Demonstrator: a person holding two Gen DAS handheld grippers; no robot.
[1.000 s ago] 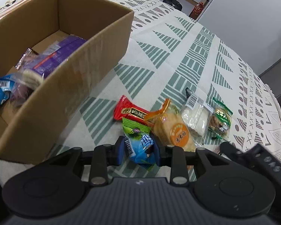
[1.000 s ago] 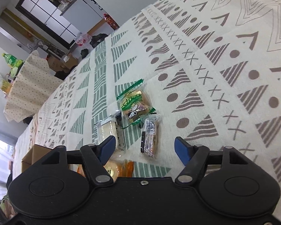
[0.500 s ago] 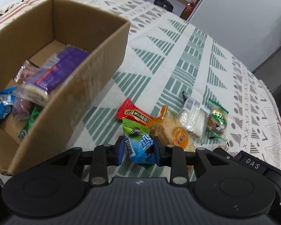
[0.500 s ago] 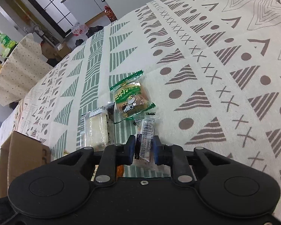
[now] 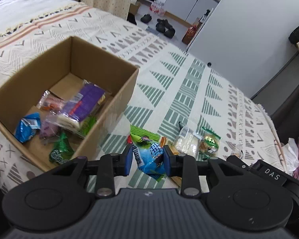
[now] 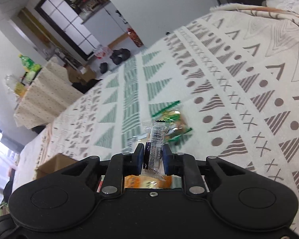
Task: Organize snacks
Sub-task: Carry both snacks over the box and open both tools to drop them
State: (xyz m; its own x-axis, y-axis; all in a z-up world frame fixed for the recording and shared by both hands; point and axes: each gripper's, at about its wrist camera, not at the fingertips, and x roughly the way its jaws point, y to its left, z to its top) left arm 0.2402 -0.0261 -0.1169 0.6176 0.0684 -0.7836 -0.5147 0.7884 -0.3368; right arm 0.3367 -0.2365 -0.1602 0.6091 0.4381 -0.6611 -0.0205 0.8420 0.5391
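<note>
The left gripper (image 5: 148, 162) is clamped on a blue-and-green snack packet (image 5: 149, 155), its blue pads pinching the crinkly film at mid-body, and the packet hangs clear of the patterned tablecloth (image 5: 191, 83). The right gripper (image 6: 153, 158) is closed tight on a slim clear-wrapped snack with a barcode (image 6: 156, 139), held upright by its lower half with the sealed top edge sticking up above the pads.

Both packets look light and soft: thin plastic film that crumples under the pads, so neither needs much squeeze. Film like this is probably slippery, and a grip on the filled body, as both have now, seems safer than one on the flat sealed edge, which could slide out. The contents may crush if pressed hard.

The open cardboard box (image 5: 119, 91) stands toward the left edge of the cloth in the left wrist view, already holding a purple packet (image 5: 83, 101), a blue packet (image 5: 28, 127) and some green ones. The held blue-and-green packet is just right of the box's near right wall, not yet over the opening.

Left on the cloth, between the box and the right edge, are a clear pack of white pieces (image 5: 186, 144), a green-edged biscuit packet (image 5: 209, 142) and an orange packet (image 6: 147, 182) partly hidden below the grippers. A red wrapper peeks out behind the left pad, too hidden to name.
</note>
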